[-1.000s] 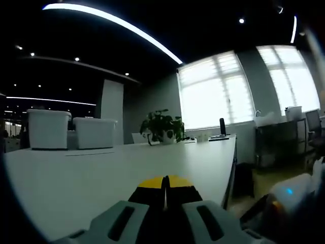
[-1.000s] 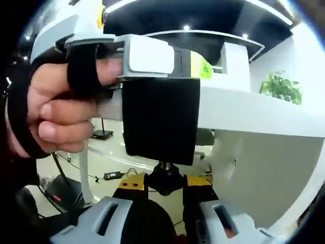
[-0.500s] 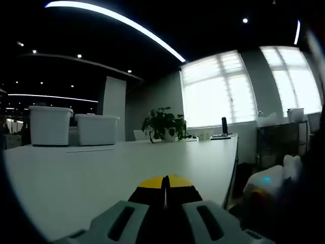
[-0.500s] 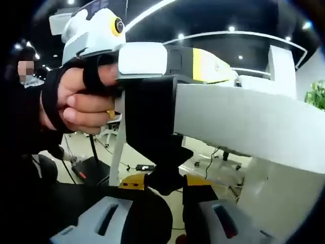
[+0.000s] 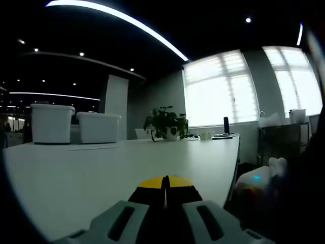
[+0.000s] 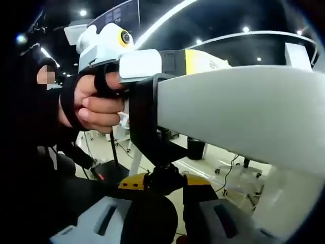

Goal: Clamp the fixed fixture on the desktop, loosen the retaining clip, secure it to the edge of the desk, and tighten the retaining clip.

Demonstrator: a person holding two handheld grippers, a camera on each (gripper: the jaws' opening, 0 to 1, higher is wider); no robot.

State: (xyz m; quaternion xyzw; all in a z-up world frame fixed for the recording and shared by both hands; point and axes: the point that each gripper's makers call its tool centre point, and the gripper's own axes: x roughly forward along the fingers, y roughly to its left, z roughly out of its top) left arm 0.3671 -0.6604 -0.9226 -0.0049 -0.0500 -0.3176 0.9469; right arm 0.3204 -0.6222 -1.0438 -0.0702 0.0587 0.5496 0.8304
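1. At the edge of the white surface (image 6: 238, 112), seen from below in the right gripper view, the black clamp fixture (image 6: 147, 132) straddles the slab: its body hangs down the edge face and its lower arm reaches under it.
2. The fixture looks rigid and fairly heavy for its size, probably metal or hard plastic. My judgement is that it will not flex, and that the body is the safe place to steady it.
3. The left gripper (image 6: 203, 62), jaws pressed together, lies on top of the surface at the clamp's upper part. Whether it pinches the fixture there I cannot tell. A hand (image 6: 94, 104) holds its handle.
4. The retaining knob (image 6: 165, 179) under the fixture is small and round, likely slick, and is best taken across its sides. The right gripper (image 6: 165, 184) is closed around it.
5. Compared with a second ago, the right gripper view looks from lower and closer to the edge. The left gripper view (image 5: 165, 184) has barely shifted.
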